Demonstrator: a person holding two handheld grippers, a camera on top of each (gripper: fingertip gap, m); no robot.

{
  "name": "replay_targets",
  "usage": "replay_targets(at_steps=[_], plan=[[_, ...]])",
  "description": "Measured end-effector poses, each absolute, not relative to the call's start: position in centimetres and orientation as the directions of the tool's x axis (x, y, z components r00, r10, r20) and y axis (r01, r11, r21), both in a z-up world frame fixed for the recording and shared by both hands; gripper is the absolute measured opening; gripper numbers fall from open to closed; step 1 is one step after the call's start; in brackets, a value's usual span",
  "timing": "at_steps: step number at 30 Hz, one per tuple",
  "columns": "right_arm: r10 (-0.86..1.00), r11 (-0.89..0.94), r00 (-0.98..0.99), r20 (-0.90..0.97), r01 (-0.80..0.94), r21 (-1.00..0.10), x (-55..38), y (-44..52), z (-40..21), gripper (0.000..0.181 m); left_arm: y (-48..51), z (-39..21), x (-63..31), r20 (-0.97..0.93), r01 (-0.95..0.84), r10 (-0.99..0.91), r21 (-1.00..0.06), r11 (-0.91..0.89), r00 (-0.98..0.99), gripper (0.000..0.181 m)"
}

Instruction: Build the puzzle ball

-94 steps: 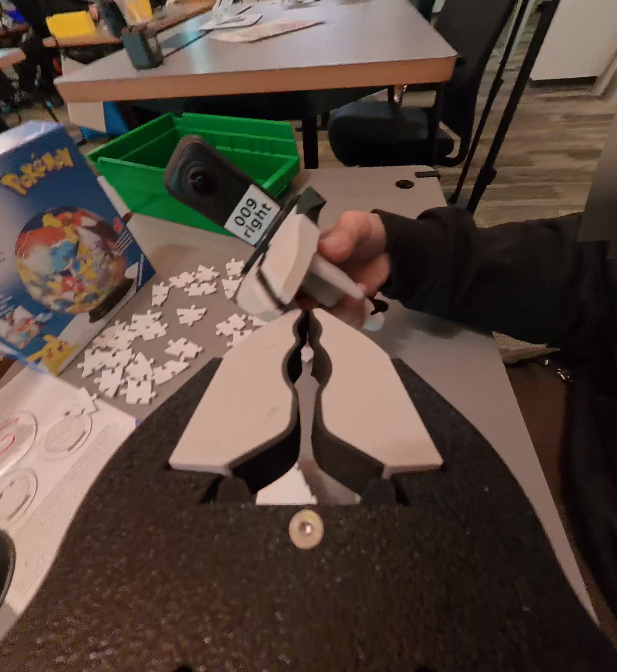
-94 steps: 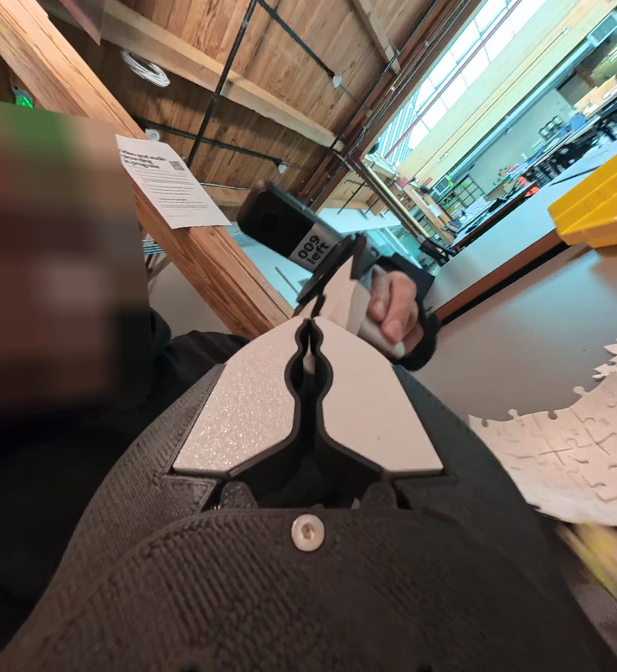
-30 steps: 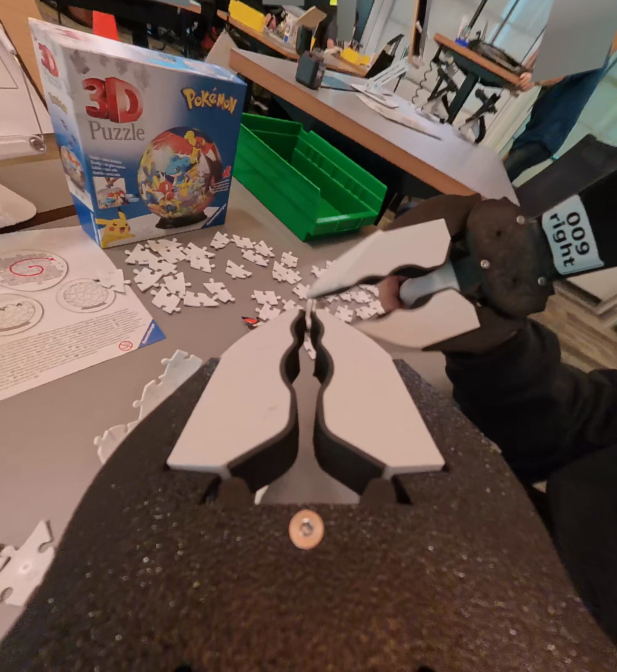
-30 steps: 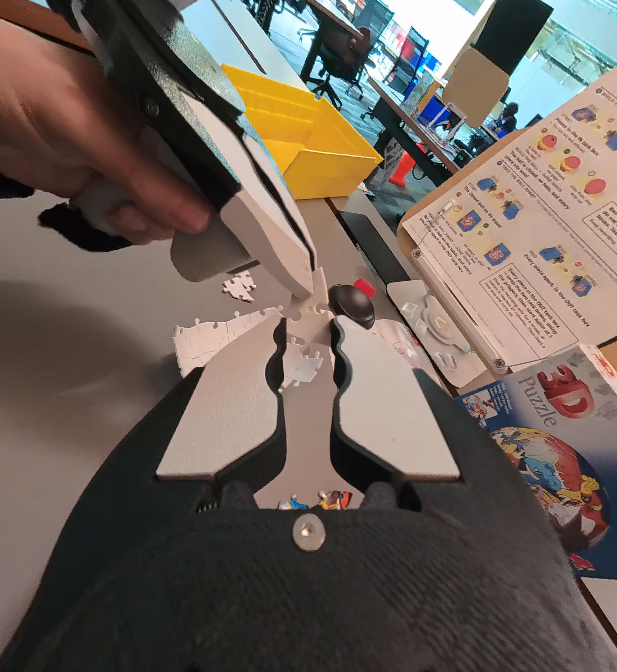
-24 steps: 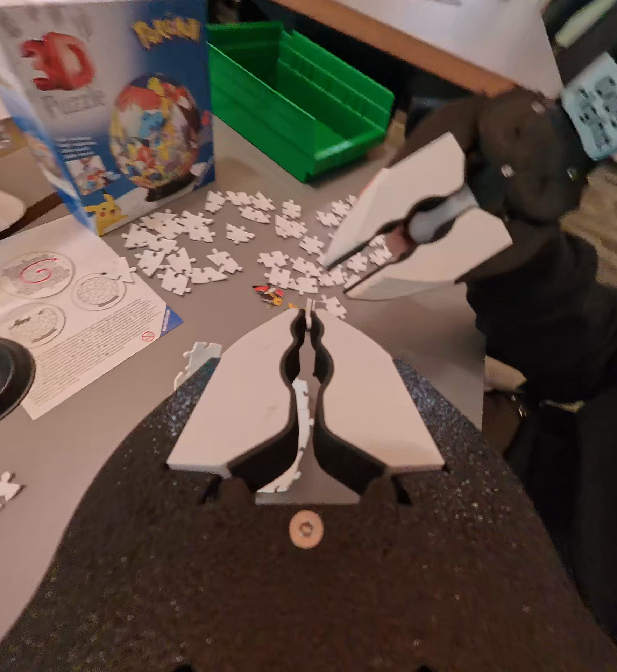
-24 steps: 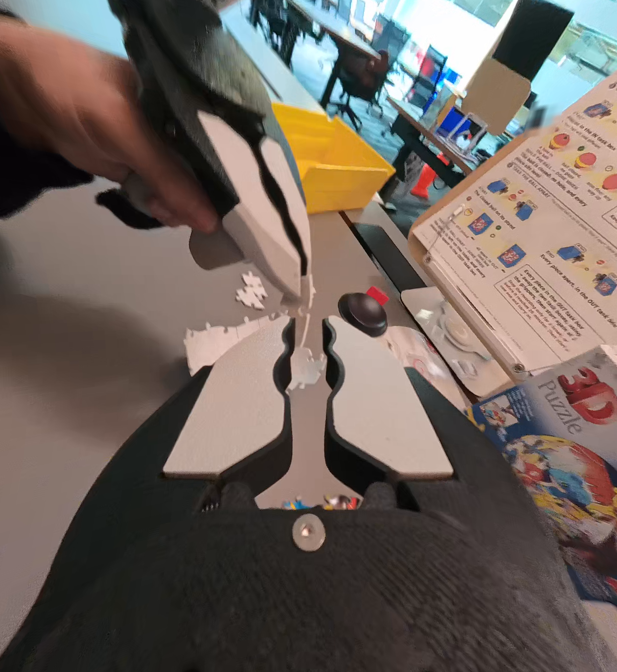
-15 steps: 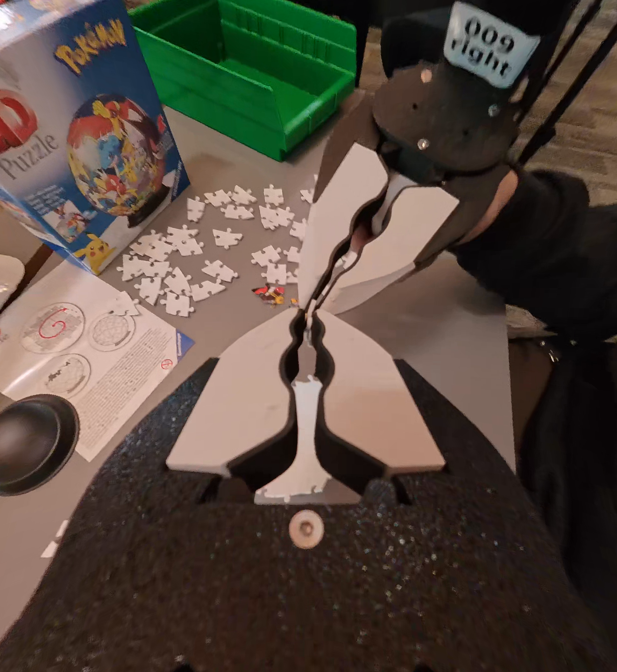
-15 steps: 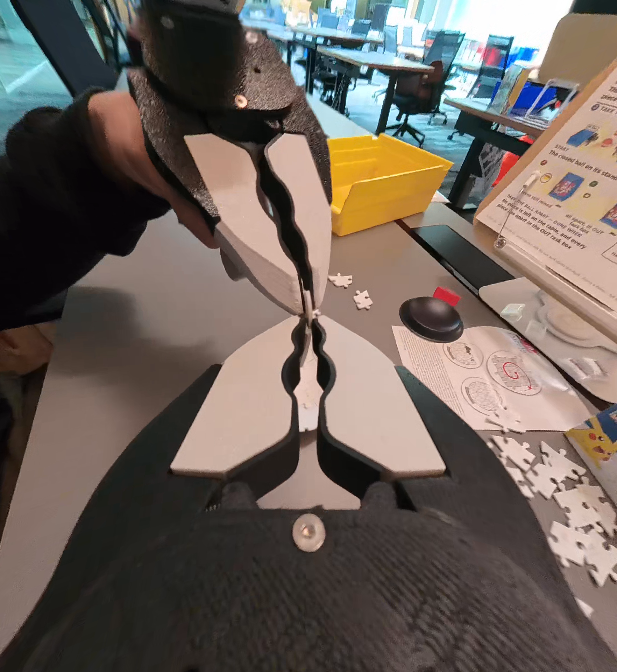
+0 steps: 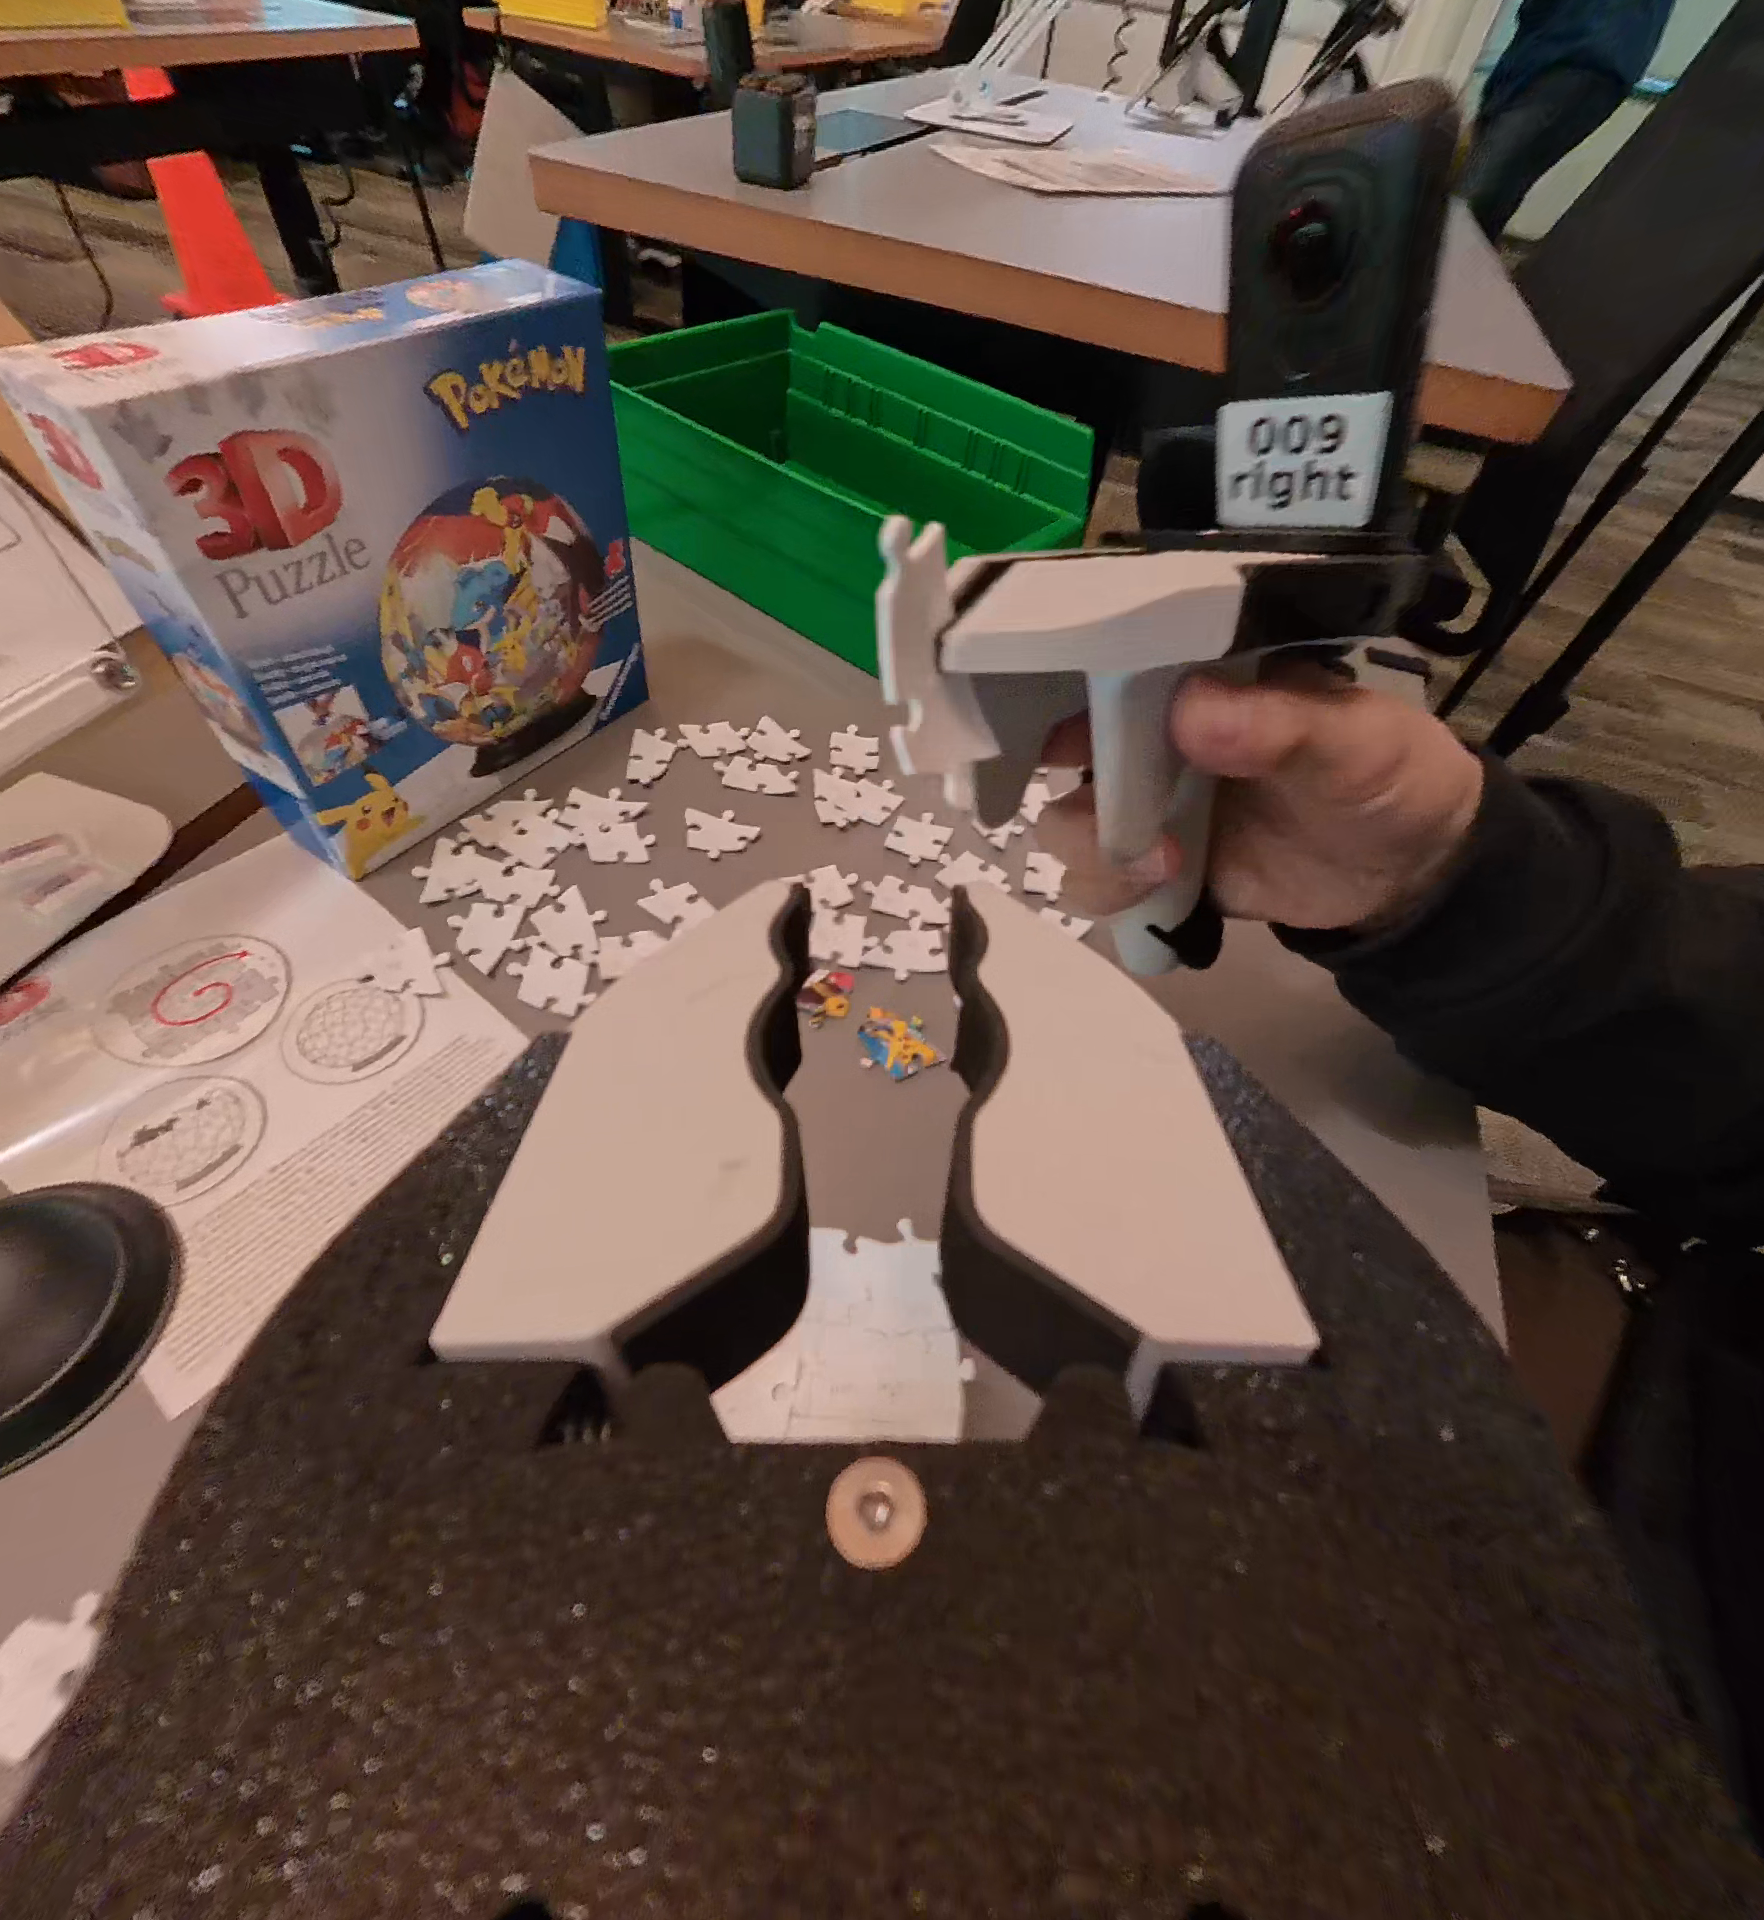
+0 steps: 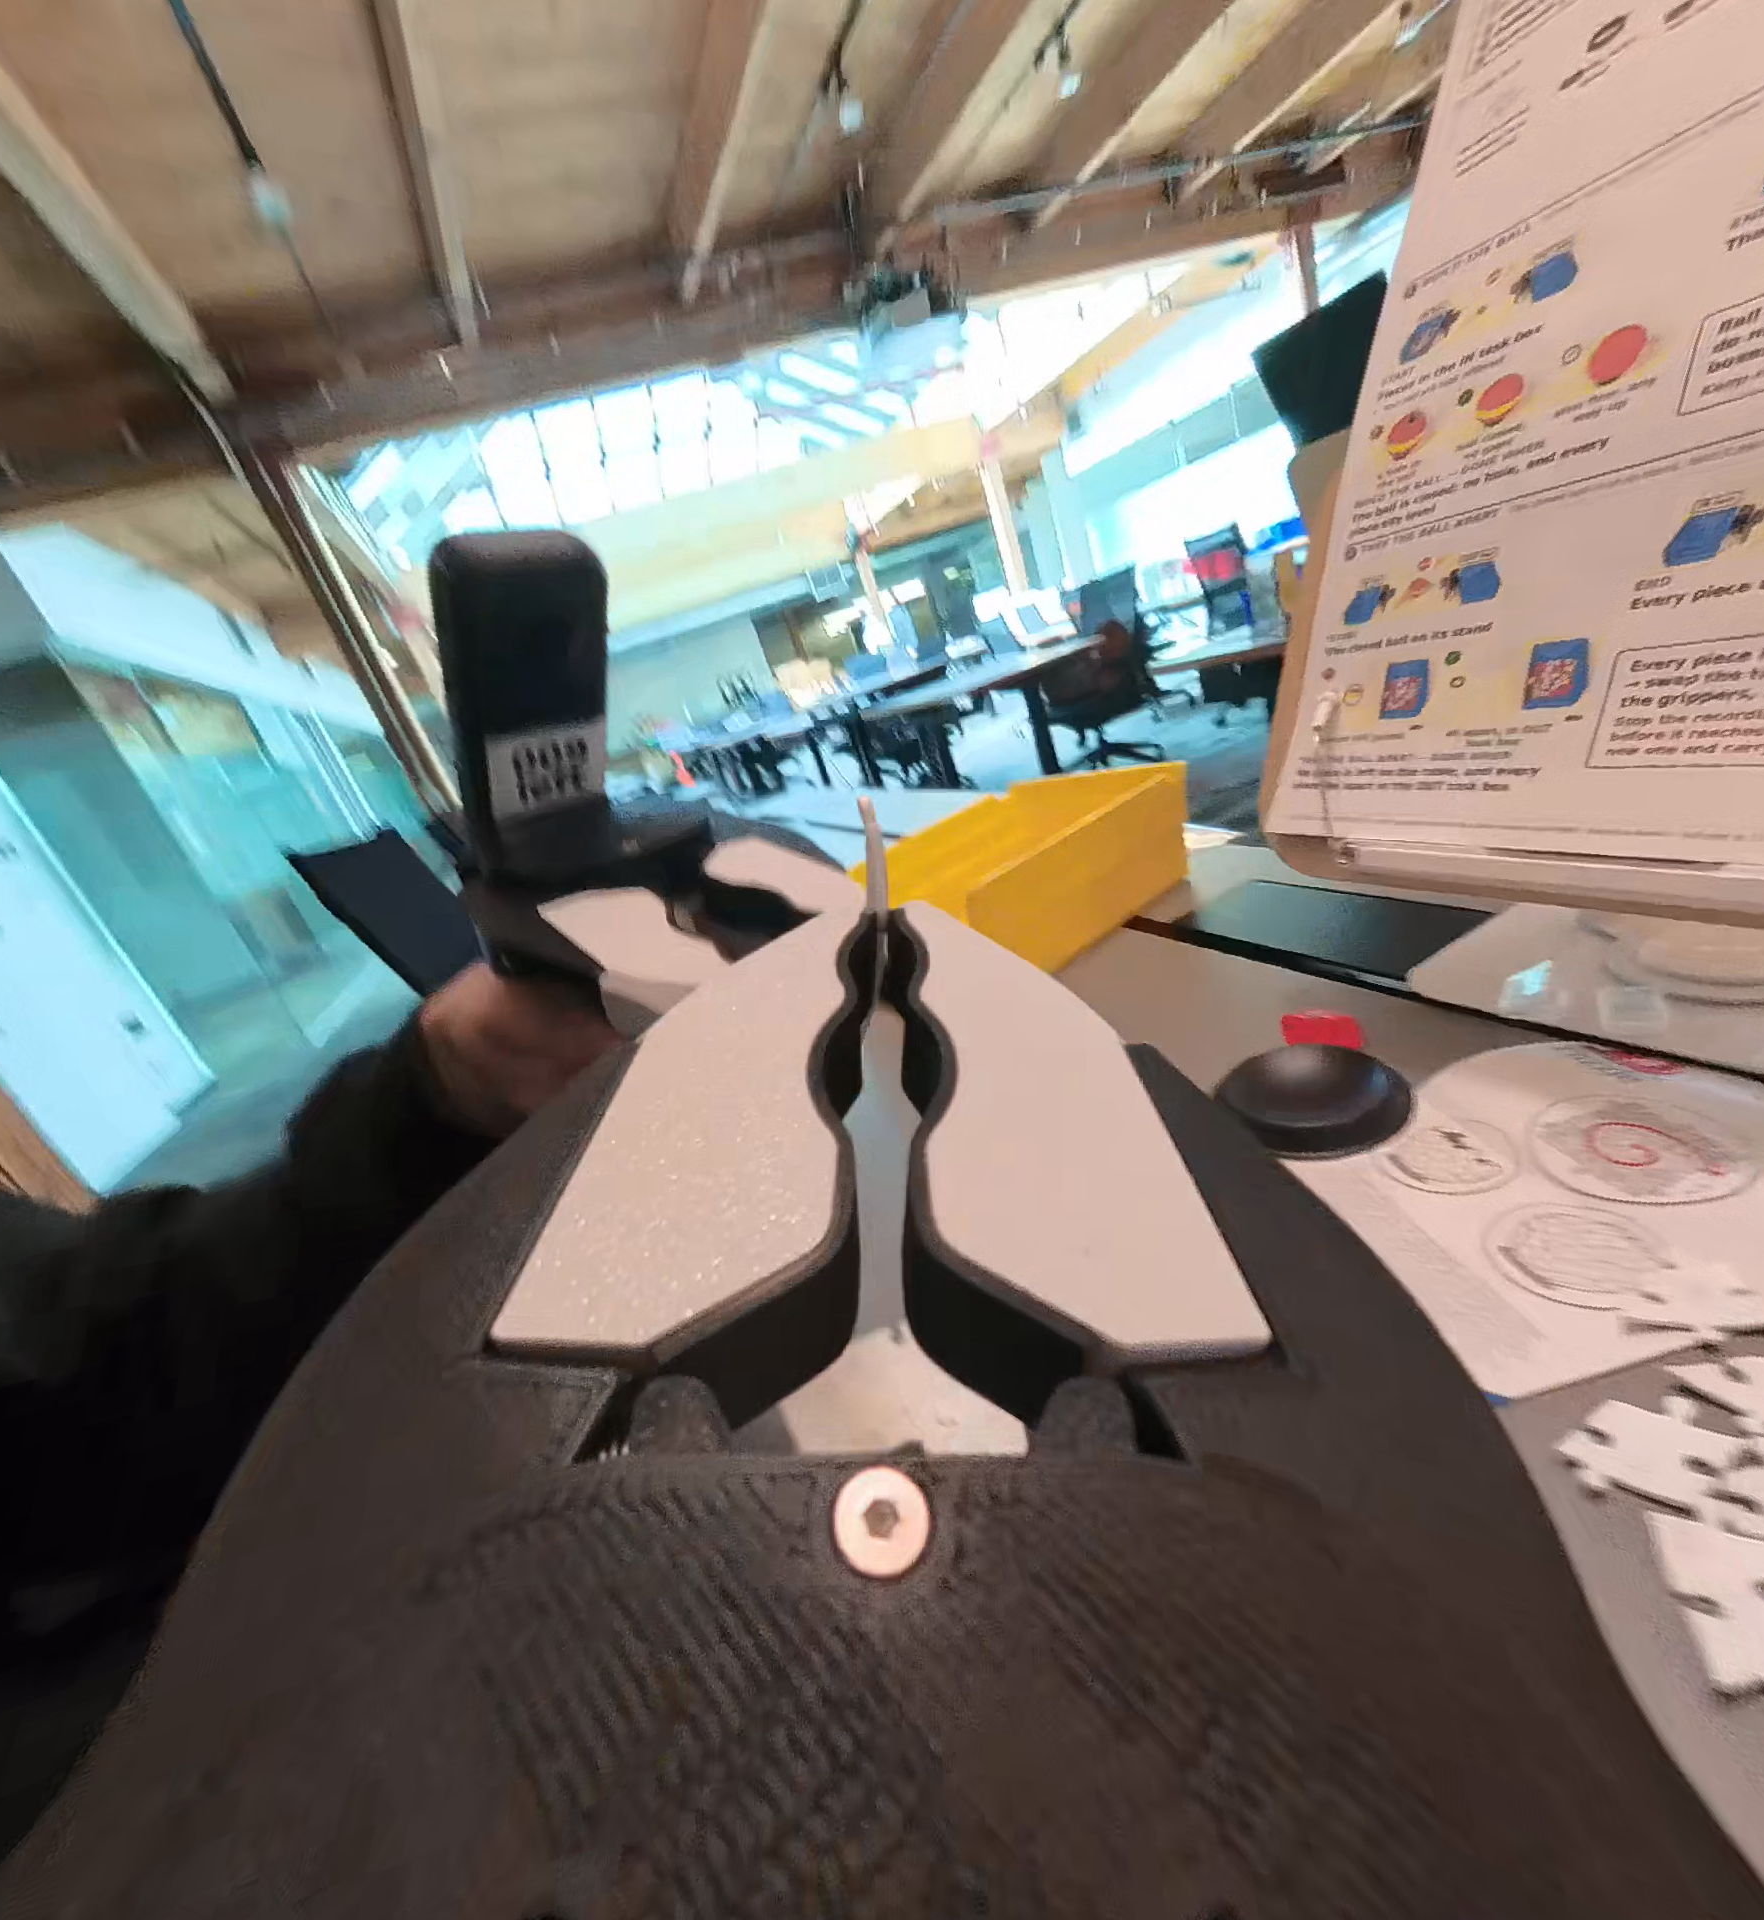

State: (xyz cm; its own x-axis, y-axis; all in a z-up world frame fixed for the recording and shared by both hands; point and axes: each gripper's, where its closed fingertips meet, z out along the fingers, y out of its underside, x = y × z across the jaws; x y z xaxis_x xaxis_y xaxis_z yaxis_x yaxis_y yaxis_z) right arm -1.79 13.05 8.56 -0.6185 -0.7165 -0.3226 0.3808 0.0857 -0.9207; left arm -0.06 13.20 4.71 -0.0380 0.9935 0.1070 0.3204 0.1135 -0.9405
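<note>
In the left wrist view my left gripper (image 9: 878,920) is open and empty above the grey table (image 9: 1273,1049). A white joined puzzle section (image 9: 878,1325) shows through the gap near the finger bases. Two colour-side-up pieces (image 9: 893,1044) lie just beyond the tips. My right gripper (image 9: 945,655) hovers at the upper right, shut on a white strip of joined puzzle pieces (image 9: 904,634) that stands upright. In the right wrist view the right gripper (image 10: 883,925) pinches that strip (image 10: 873,842) edge-on, and the left gripper (image 10: 691,914) is just behind it.
Several loose white pieces (image 9: 712,831) are spread on the table before the puzzle box (image 9: 338,582) and a green bin (image 9: 836,457). An instruction sheet (image 9: 234,1039) and a black stand (image 9: 16,1330) lie at left. A yellow bin (image 10: 1044,852) and a propped board (image 10: 1605,416) show in the right wrist view. Tip to tip, the grippers are about 4 centimetres apart. The white joined puzzle section (image 9: 878,1325) sits 15 centimetres or so from the ends of my left fingers.
The two grippers were tip to tip, both shut on the white strip. My left gripper has opened and let go. My right gripper has drawn away with the strip.
</note>
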Motion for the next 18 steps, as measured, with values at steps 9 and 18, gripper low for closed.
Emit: replay_targets(at_steps=[9,18], plan=[[-0.726,0.140,-0.558,-0.402,0.452,-0.881,-0.9,12.6,7.7,0.002,13.8,5.1,-0.4,0.205,0.251,0.979,-0.948,0.196,0.010,0.003],[-0.748,0.180,-0.596,-0.290,0.238,-0.954,-0.7,12.5,5.3,0.012,12.8,1.9,0.9,0.298,0.409,0.954,-0.875,0.257,0.039,0.001]])
